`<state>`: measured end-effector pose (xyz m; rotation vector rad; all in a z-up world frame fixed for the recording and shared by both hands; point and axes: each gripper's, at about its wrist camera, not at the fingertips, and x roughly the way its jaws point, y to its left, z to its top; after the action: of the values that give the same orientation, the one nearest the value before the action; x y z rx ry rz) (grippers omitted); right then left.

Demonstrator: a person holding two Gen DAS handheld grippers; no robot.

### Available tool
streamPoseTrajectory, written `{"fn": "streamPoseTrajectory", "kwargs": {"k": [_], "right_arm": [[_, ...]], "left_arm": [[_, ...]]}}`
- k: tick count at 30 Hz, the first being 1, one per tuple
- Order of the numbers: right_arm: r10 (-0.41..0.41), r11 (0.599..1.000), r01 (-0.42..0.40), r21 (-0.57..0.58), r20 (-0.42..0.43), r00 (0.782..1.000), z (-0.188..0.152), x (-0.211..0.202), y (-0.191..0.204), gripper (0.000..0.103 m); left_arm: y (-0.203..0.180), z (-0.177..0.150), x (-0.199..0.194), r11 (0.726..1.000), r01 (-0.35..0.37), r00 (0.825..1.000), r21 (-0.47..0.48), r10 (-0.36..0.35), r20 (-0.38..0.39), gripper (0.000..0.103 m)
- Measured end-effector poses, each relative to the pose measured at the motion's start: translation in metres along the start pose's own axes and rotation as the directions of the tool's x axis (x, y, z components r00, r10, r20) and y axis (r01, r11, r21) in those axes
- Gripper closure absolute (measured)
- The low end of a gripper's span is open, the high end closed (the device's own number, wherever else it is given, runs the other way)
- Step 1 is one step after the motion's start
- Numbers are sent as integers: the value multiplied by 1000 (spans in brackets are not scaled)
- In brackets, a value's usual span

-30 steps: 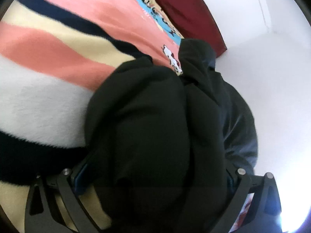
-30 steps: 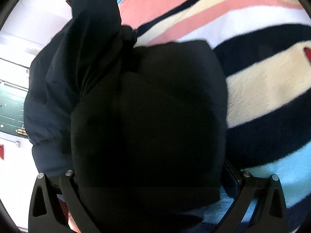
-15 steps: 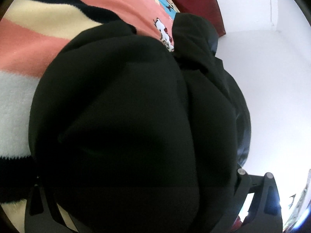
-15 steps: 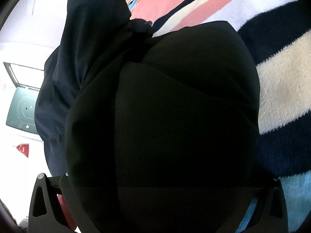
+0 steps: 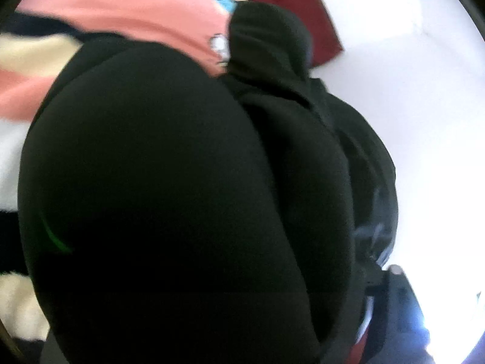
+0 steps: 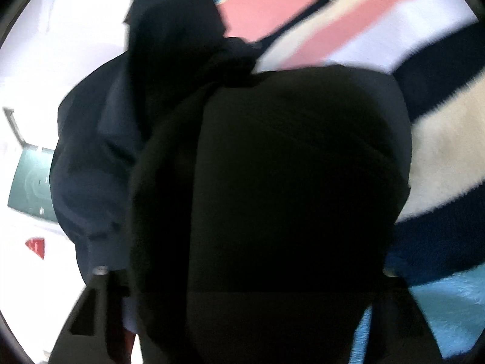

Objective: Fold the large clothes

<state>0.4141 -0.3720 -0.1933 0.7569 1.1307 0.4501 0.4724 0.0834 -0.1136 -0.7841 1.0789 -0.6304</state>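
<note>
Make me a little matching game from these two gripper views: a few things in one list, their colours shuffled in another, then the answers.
Things:
1. garment bunched in front of both cameras
2. pillow at the top of the left view
3. blanket under the garment
4. panel at the left edge of the right view

Colours:
A. teal green
B. striped pink, cream, white and navy
C. black
D. dark red

Pairs: 1-C, 2-D, 3-B, 4-A

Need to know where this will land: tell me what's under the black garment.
Under the bulky black fabric garment lies a fuzzy striped blanket in pink, cream, white, navy and blue. The stretch directly beneath the cloth is covered, as are most of both grippers' fingers.
</note>
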Motion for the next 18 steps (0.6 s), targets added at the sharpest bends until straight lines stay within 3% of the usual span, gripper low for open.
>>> {"fn": "streamPoseTrajectory", "kwargs": {"k": [2,5,10,14,18], "right_arm": [[9,998,-11,-65,-20,1000,0,3,19,65],[62,991,-62,-118,-6,998,-1,-2,42,70],[156,975,-147,-165,47,987,-11,-28,77,71],[236,964,-226,-138,61,970,-28,-64,90,71],[281,952,-271,-139,59,958,-58,-89,112,71]], "left_arm": [[-16,0,-1,999,40,999,33,-40,17,41],[-36,0,-8,992,108,993,73,-111,49,48],[-61,-7,-37,971,215,970,99,-224,89,53],[-76,-29,-67,954,285,950,99,-295,106,53],[-71,-44,-105,946,317,939,61,-322,121,53]]}}
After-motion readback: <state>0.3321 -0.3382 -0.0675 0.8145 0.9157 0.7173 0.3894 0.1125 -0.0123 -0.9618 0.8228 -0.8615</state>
